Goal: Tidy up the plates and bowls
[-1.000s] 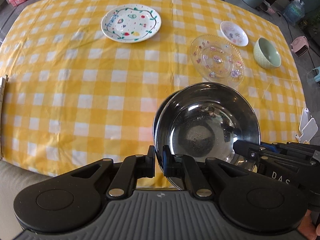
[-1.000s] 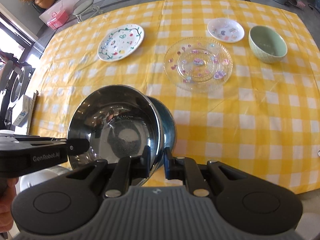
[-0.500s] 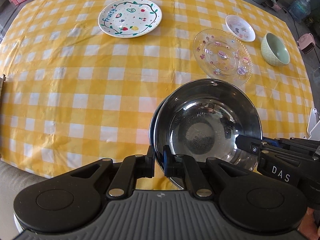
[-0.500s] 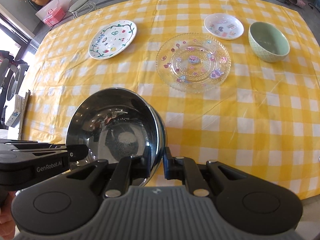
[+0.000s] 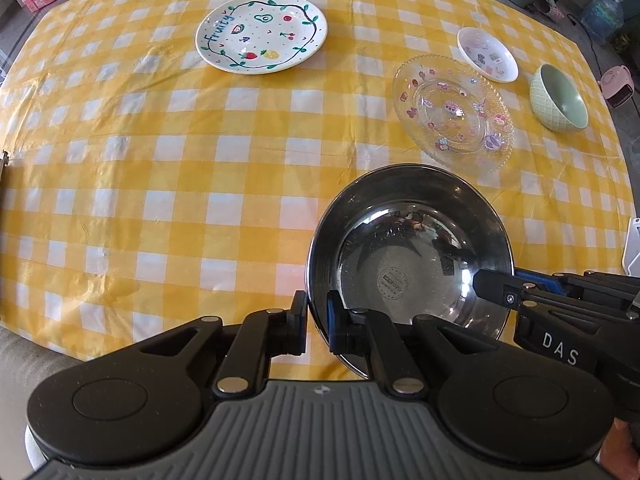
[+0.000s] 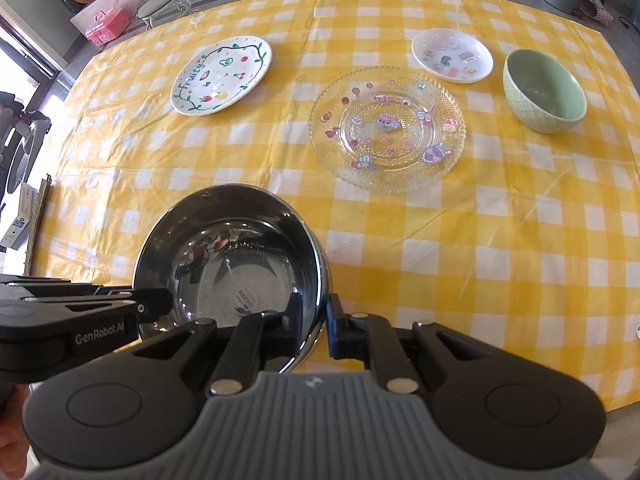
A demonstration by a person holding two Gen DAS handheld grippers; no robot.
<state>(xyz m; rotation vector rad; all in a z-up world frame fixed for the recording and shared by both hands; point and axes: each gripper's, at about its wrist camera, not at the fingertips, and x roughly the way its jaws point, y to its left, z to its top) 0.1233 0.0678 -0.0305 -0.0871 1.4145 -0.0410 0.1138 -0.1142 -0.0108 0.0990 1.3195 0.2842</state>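
With shiny steel bowl (image 5: 408, 256) now nested over the dark bowl near table's front edge: both grippers, left (image 5: 317, 322) and right (image 6: 314, 322), clamped on opposite rims. Release next, likely.

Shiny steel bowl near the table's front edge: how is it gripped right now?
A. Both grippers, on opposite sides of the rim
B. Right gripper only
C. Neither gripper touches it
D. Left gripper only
A: the left gripper pinches one side of the shiny steel bowl's rim, and the right gripper pinches the opposite side.
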